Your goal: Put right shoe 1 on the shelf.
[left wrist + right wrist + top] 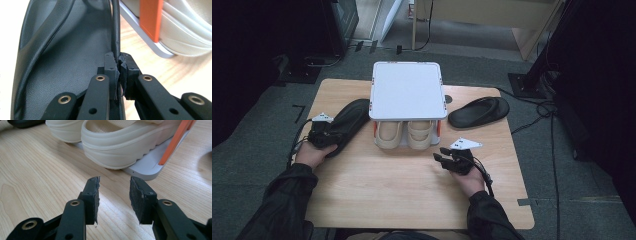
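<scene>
On the left side of the table [412, 190], the left hand-held gripper [121, 65] is clamped on the rim of a black slipper [65, 62] lying beside the white shoe rack [407, 90]. Nearer and to the right, the right hand-held gripper [113, 187] is held with jaws apart and nothing between them, facing the cream sandals [125, 142] on the rack's lower shelf. A second black slipper [479, 111] is seen right of the rack.

I see two black slippers [343, 123] [478, 111], a cream pair [405, 134] under a white rack [407, 90] with orange posts [151, 18], on pale woodgrain table [412, 195].
</scene>
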